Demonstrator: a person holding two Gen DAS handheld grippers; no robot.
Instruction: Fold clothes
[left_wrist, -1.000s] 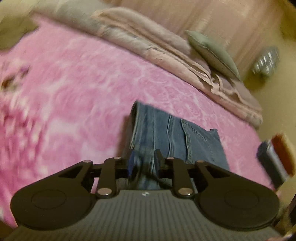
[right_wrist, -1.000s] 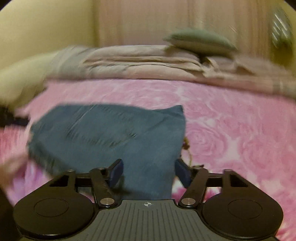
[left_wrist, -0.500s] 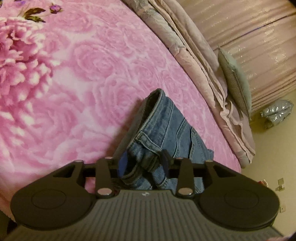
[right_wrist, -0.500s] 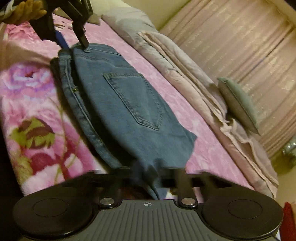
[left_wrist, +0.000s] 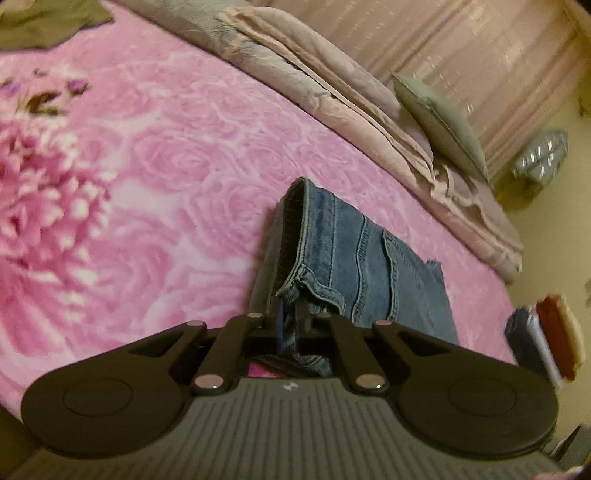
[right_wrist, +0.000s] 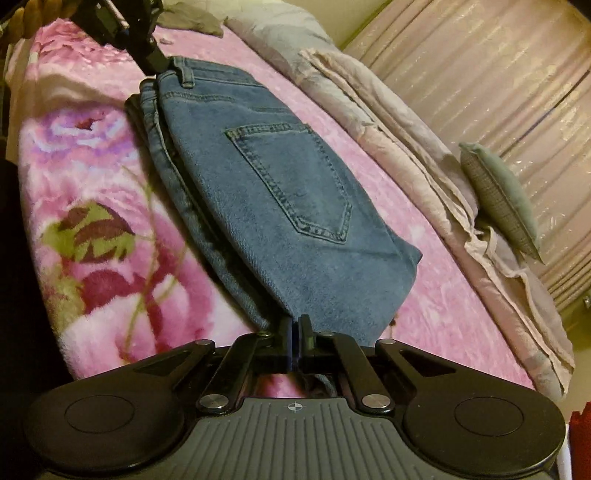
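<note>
Denim jeans, folded, on your pink bed. Left hand-held gripper and right hand-held gripper each clamp an end. Quilts and cushion lie beyond.

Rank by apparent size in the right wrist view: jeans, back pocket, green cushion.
1. jeans, by far the largest
2. back pocket
3. green cushion, but it lies farther from the camera, so this ranking against the pocket is unsure

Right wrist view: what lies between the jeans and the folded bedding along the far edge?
Only bare pink blanket runs between the jeans and the folded bedding. The left wrist view shows the same.
</note>
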